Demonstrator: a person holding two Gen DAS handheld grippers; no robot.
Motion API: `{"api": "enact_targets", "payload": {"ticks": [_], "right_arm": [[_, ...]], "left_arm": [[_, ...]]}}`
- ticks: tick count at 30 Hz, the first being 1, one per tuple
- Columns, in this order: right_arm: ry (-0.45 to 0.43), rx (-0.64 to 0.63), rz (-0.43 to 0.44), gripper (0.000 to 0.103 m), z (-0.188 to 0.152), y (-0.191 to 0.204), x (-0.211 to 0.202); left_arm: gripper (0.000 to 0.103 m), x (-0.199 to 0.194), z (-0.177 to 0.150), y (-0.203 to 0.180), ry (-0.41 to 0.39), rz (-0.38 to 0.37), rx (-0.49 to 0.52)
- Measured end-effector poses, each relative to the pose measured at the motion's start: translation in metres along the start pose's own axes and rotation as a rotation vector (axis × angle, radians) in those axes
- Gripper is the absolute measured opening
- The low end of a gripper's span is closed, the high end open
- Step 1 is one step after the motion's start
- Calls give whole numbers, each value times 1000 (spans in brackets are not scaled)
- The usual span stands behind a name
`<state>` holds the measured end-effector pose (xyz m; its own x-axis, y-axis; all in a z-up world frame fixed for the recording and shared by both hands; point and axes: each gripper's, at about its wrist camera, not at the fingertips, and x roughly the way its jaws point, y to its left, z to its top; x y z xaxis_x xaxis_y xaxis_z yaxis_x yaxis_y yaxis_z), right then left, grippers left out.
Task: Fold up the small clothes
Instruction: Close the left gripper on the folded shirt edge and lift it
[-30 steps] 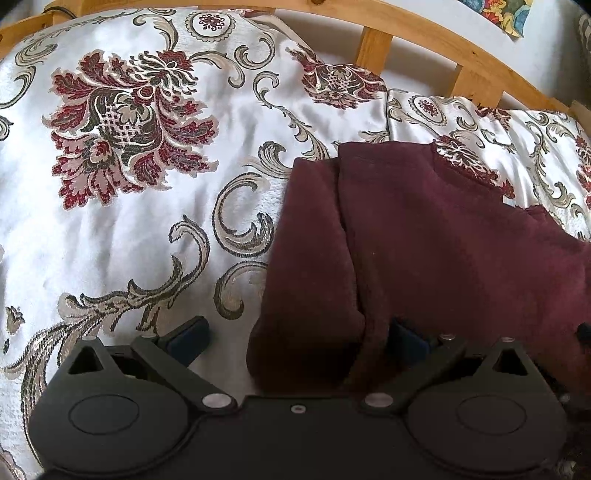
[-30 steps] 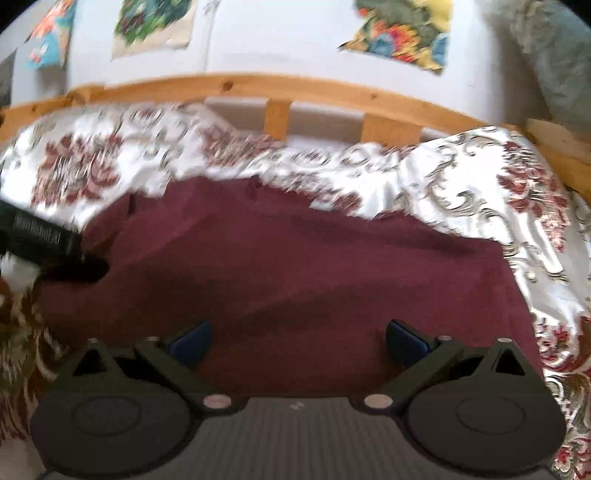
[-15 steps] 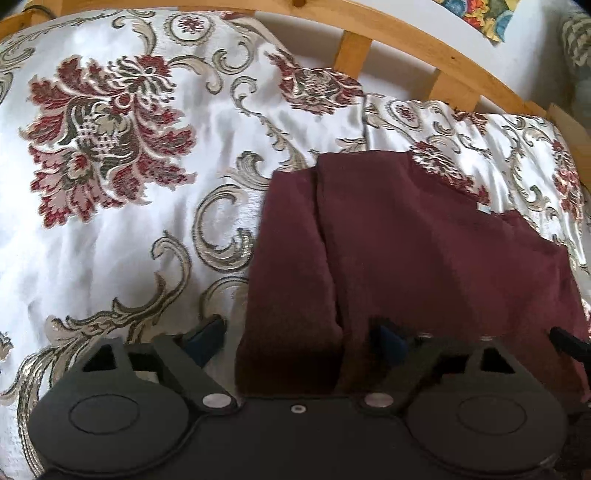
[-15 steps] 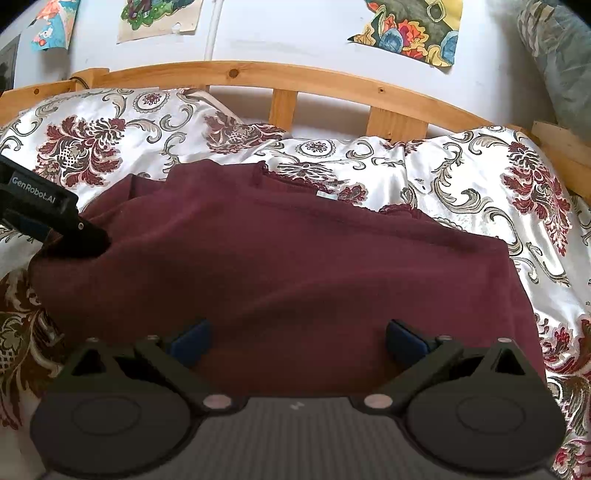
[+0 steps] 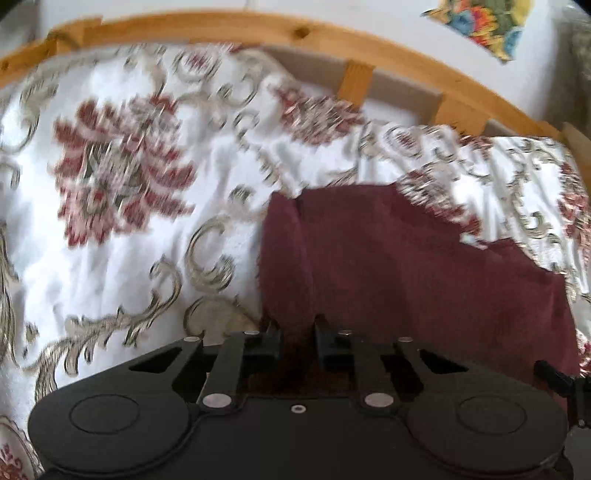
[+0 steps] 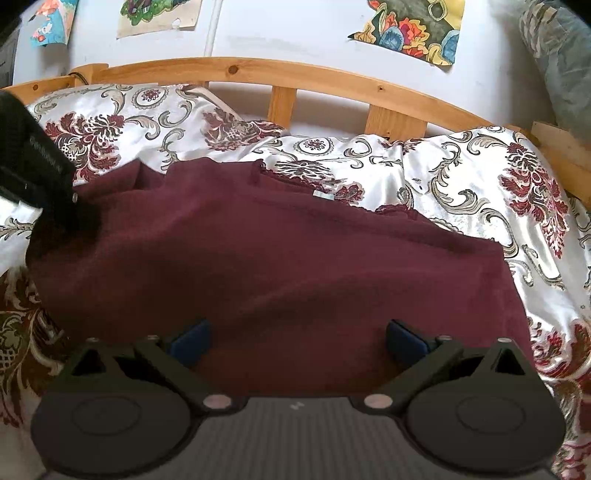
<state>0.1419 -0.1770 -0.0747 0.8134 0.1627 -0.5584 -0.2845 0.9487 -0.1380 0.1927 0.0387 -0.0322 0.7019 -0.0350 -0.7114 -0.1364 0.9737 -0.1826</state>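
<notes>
A maroon garment (image 6: pixel 280 258) lies spread on the floral bedspread (image 6: pixel 480 177), neckline toward the headboard. In the left wrist view my left gripper (image 5: pixel 297 339) is at the garment's (image 5: pixel 406 266) left side. Its jaws are closing, with a fold of the sleeve edge pinched between the fingers and drawn up a little. The right wrist view shows that gripper's black body (image 6: pixel 37 173) at the garment's far left corner. My right gripper (image 6: pixel 297 336) stands open over the near hem, fingers wide apart, with the cloth flat beneath them.
A wooden slatted headboard (image 6: pixel 295 74) runs along the far side of the bed, with a white wall and colourful pictures (image 6: pixel 410 26) behind it. Bare bedspread (image 5: pixel 110 221) stretches left of the garment. A grey-green cloth (image 6: pixel 561 66) hangs at the far right.
The left jaws have gone from wide open to nearly together on the garment's left edge, and that gripper has lifted, blurring its view. The right gripper has stayed put and open.
</notes>
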Motion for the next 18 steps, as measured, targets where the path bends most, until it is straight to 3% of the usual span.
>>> {"api": "enact_targets", "payload": {"ticks": [5, 10, 18], "right_arm": [[-28, -2, -37, 103, 9, -18, -12], [-61, 56, -120, 103, 22, -62, -21], [-62, 228, -320, 103, 23, -153, -23]], "left_arm": [[16, -28, 15, -26, -55, -73, 30], [15, -51, 26, -66, -89, -157, 94], [15, -48, 20, -144, -40, -307, 259]]}}
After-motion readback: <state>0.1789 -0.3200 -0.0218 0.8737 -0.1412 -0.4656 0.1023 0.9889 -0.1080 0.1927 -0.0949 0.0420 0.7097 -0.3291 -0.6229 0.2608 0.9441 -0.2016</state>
